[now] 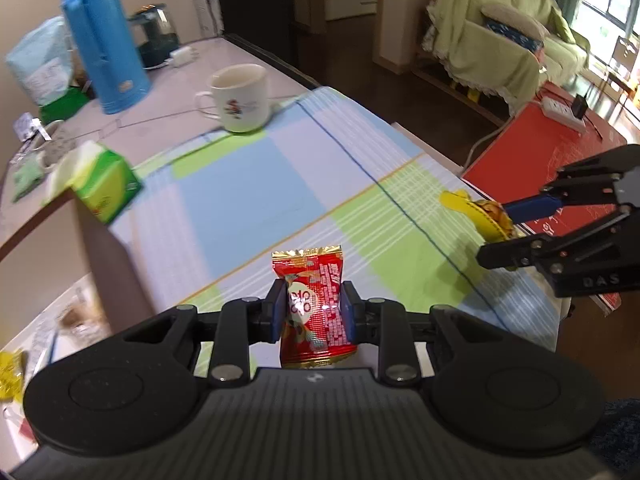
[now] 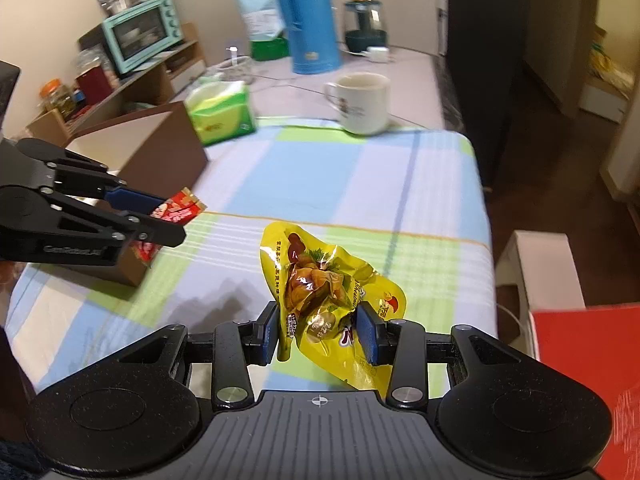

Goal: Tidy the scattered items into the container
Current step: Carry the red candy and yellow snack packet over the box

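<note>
Gripping a red snack packet (image 1: 313, 308), left gripper (image 1: 313, 312); right gripper (image 2: 322, 332) pinches crumpled yellow packet (image 2: 320, 284). Box (image 2: 152, 148) far left; cloth (image 2: 320, 168) btwn mostly open.

The right tool (image 1: 496, 232) reads "DAS"; packet print stays unreadable.

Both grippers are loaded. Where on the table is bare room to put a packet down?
Bare checked cloth lies open between the white mug, the brown box and the yellow packet. It is crowded behind: green tissue pack, blue thermos, kettle.

Checked-cloth table (image 2: 360, 184) with mug (image 2: 362, 102), tissue pack (image 2: 222, 114), thermos (image 2: 310, 16).
</note>
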{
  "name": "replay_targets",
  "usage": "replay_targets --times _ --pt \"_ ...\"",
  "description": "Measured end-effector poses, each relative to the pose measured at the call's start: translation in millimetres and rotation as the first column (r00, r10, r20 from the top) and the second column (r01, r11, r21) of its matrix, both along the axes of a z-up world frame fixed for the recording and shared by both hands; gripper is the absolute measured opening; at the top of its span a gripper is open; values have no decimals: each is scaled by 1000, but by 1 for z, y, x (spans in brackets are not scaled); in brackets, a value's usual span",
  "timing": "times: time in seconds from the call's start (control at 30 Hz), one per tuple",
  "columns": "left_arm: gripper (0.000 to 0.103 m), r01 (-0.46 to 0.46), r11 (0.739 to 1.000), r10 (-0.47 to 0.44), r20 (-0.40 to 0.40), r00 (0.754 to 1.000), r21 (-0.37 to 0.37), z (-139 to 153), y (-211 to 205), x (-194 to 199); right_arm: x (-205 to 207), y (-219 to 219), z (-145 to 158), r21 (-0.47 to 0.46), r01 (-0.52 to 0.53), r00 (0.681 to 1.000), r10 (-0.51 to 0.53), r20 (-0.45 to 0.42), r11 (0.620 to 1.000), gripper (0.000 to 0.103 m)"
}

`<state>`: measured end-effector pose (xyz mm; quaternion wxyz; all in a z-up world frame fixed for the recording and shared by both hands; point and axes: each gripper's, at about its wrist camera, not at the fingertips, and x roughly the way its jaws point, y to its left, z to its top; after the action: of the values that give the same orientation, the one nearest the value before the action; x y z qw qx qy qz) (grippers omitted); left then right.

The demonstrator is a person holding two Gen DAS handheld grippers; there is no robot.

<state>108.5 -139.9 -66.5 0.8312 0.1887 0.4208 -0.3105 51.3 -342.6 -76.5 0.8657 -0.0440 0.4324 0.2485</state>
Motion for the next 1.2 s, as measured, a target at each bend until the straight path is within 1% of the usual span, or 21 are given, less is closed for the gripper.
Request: replay_targets --times 0.13,0.27,0.4,0.6,0.8,0.9,1.07,1.2 --pt "23 -35 999 36 37 999 -6 19 35 -6 5 29 9 7 -61 998 61 28 998 40" --pt "23 -81 997 82 77 994 -4 40 78 -12 11 59 27 30 -125 990 122 67 992 40" --pt "23 -131 991 129 117 985 15 56 123 -15 15 90 45 51 -190 977 184 108 980 40" --pt "23 -199 979 190 148 971 51 70 184 -20 18 136 64 72 -280 953 269 140 957 40" --pt "24 -247 966 231 167 959 79 77 232 -20 18 184 71 82 -371 923 357 145 925 40" --pt "24 -257 960 237 173 956 109 79 255 -16 20 208 73 82 -414 905 400 147 907 40" --pt "24 -253 954 229 155 961 159 77 290 -3 27 241 73 67 -464 880 451 146 883 40" --pt "24 -240 952 221 116 968 191 68 311 16 35 264 68 50 -493 866 484 127 868 40"
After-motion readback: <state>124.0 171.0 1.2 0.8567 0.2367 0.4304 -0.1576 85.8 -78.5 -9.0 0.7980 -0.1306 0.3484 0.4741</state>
